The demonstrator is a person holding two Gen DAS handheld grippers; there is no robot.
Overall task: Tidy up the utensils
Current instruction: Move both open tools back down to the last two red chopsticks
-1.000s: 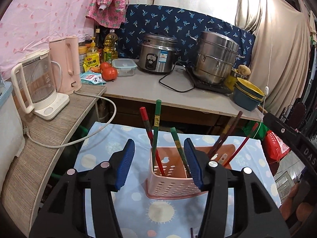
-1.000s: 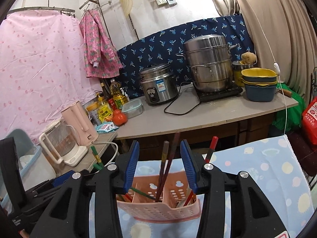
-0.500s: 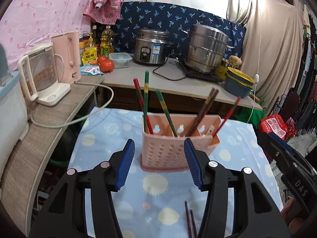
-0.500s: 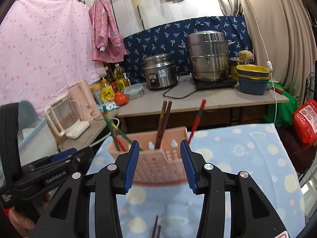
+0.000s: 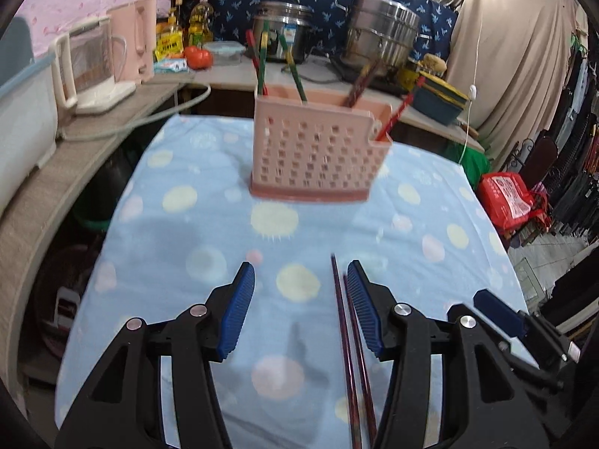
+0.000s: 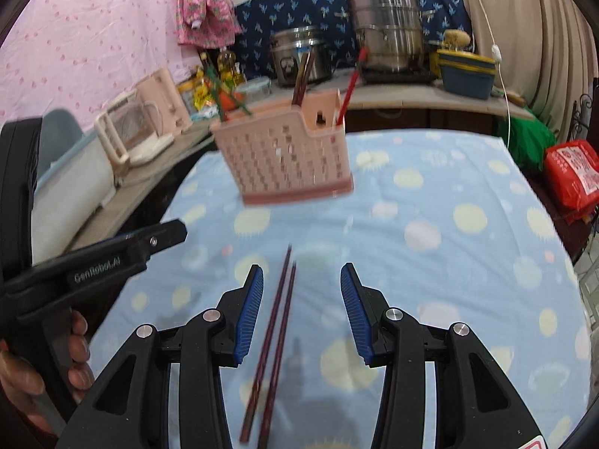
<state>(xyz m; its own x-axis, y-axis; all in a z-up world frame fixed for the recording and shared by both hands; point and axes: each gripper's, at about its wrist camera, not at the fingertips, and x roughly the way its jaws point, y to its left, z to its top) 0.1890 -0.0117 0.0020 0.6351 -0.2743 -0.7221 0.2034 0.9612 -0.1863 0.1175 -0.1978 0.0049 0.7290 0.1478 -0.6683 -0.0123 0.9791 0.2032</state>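
Both tools, left (image 5: 301,308) and right (image 6: 299,308), gape empty before a pink basket (image 5: 316,155) holding upright chopsticks (image 5: 262,60).

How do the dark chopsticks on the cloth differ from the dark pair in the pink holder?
The loose dark chopsticks lie flat on the blue cloth; the dark pair in the holder stands nearly upright. The loose ones show full length, while the pink holder hides the lower ends of the others. Both pairs are dark reddish-brown and lie side by side.

We saw a pink perforated utensil holder (image 5: 312,153) standing upright at twelve o'clock, holding green, red and brown chopsticks (image 5: 295,75). A dark-red chopstick pair (image 6: 275,340) lay flat at six o'clock, well apart from it.
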